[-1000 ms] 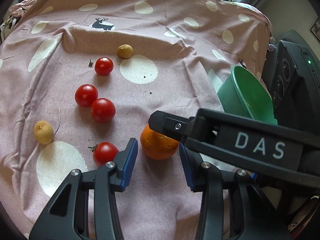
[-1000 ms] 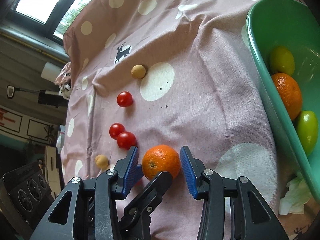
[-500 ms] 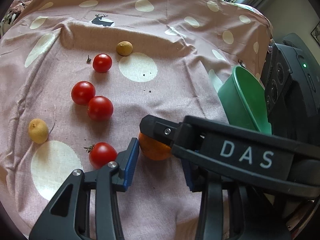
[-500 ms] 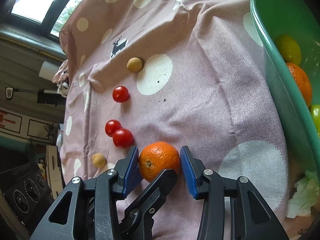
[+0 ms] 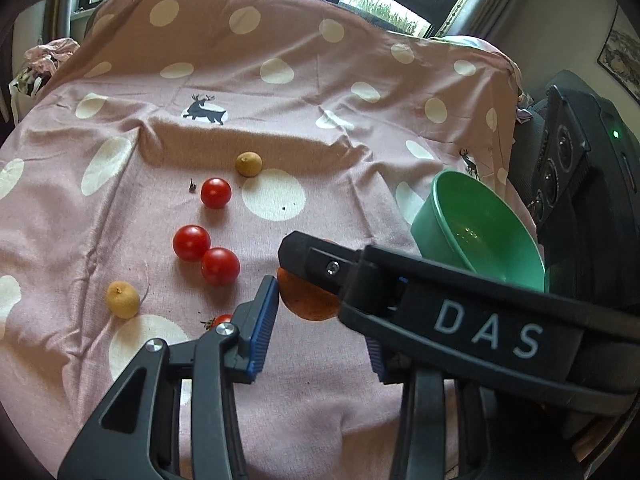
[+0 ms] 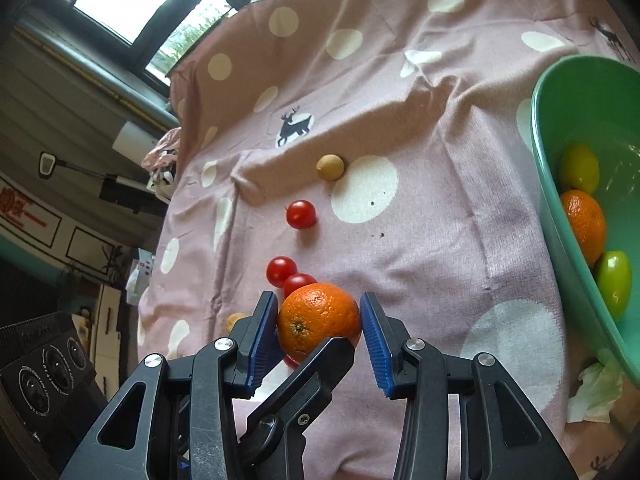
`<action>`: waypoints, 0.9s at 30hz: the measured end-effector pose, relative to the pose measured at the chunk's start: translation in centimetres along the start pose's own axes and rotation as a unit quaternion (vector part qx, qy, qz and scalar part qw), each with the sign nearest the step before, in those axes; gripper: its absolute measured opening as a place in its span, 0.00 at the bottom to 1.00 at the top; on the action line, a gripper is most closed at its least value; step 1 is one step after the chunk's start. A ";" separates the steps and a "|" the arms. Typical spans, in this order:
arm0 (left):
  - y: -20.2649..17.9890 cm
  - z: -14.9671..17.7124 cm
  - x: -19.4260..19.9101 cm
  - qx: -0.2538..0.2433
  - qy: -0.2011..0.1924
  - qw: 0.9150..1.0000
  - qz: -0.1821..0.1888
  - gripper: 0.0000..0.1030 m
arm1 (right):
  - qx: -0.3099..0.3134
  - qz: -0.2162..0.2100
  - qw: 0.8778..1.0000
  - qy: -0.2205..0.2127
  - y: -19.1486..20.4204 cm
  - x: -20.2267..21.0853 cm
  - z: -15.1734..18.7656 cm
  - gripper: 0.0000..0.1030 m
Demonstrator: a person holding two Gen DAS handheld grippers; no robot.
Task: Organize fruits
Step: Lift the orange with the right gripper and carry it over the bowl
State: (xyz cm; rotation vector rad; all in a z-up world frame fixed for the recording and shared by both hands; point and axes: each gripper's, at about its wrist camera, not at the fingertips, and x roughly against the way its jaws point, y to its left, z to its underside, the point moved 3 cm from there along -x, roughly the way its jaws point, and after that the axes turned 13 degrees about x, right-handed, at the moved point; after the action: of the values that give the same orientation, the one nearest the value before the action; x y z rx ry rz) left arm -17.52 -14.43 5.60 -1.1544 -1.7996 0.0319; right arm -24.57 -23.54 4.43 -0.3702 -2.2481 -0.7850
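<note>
Orange [image 6: 319,322] round, navel toward cam, clamped in R gripper [image 6: 319,326].

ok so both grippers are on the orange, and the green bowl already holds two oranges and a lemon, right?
Not quite. The right wrist view shows the green bowl holding one orange, a lemon and a green fruit, not two oranges. The rest stands: the left gripper and right gripper bracket the orange on the cloth.
</note>
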 end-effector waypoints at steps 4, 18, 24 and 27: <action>-0.7 -0.1 1.2 -0.012 -0.029 0.999 0.006 0.39 | 0.018 -0.003 0.999 -0.029 0.8 1.4 -0.3 0.44; -2.5 -0.1 4.2 -0.043 -0.090 0.995 0.023 0.38 | 0.064 -0.004 0.994 -0.091 2.8 4.9 -0.7 0.44; -3.5 0.2 5.2 -0.049 -0.105 0.993 0.031 0.38 | 0.073 0.000 0.992 -0.105 3.1 6.3 -0.7 0.44; -4.0 0.3 5.8 -0.052 -0.113 0.992 0.039 0.38 | 0.077 0.005 0.991 -0.113 3.3 7.2 -0.7 0.44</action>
State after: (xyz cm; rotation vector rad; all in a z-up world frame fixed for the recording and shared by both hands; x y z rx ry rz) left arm -21.03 -12.38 11.42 -1.3386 -1.9722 0.1188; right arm -27.73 -21.22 11.30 -0.4129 -2.4987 -0.5833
